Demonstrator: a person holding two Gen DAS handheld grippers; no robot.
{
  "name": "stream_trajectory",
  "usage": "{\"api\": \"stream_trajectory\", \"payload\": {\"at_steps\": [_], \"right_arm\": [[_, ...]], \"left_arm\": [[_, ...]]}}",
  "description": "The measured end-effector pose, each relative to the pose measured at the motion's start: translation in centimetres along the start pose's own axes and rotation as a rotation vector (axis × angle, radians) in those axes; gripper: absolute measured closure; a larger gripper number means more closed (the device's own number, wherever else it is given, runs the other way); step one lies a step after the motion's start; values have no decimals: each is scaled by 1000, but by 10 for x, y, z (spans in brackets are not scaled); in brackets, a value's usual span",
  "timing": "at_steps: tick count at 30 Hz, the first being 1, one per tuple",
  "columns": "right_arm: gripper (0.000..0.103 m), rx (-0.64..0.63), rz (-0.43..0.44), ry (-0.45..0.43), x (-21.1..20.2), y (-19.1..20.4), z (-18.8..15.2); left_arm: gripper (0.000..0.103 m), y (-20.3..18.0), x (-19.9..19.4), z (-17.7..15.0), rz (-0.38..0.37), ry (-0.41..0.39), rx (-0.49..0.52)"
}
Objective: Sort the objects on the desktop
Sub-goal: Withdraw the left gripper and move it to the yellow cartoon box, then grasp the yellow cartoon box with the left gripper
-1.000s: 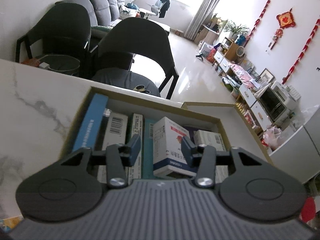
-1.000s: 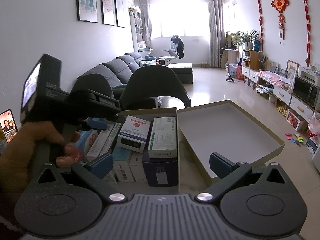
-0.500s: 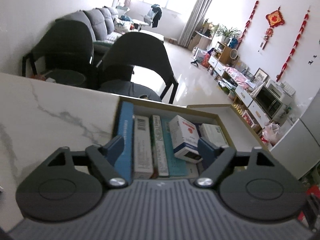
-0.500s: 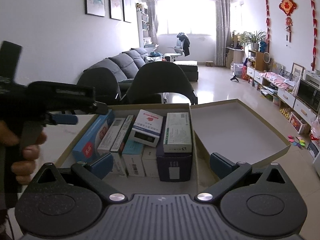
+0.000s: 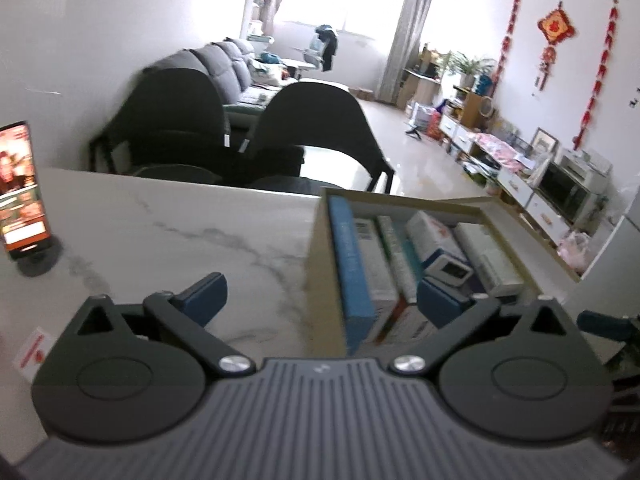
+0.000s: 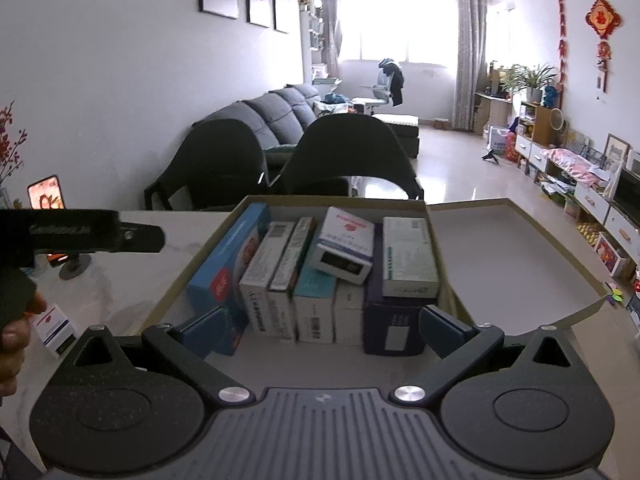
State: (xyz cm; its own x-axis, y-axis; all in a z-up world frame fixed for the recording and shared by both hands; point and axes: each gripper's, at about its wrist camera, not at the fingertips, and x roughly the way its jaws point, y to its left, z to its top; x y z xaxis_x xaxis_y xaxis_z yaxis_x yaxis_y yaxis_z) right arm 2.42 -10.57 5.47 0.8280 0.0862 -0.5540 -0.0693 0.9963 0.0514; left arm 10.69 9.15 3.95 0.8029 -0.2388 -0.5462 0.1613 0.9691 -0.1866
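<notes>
Left gripper: jaws opening, gripping nothing, its right finger hanging over the cardboard box of upright medicine cartons. Right gripper: spread wide and carrying nothing (cartons lying just ahead, between its fingertips).

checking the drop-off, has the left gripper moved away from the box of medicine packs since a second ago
Yes. The left gripper has shifted left: it was centred over the open cardboard box, and now straddles the box's left wall, one finger over the marble table. Its jaws are opening, with nothing held.

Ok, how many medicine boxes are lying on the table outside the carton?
1. A small white box with a red mark lies on the marble table, left of the carton and nearer than the phone. Others may sit out of view.
</notes>
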Motion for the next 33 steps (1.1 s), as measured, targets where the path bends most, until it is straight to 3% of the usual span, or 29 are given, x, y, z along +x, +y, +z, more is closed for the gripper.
{"api": "stream_trajectory", "payload": {"at_steps": [11,16,21,27,33], "right_arm": [[0,-49,30,9,3,25,-4],[0,-52,38,12,4,30,-7],[0,-56,49,13,4,32,-10],[0,-61,52,23,7,32,-12],[0,-58,52,32,11,30,-15]], "left_arm": [[0,45,-19,-34,94,19,32],[0,59,-19,-57,112,64,48],[0,62,-14,-84,93,84,150],[0,58,-6,-105,1,72,282],[0,54,9,-117,-43,101,368]]}}
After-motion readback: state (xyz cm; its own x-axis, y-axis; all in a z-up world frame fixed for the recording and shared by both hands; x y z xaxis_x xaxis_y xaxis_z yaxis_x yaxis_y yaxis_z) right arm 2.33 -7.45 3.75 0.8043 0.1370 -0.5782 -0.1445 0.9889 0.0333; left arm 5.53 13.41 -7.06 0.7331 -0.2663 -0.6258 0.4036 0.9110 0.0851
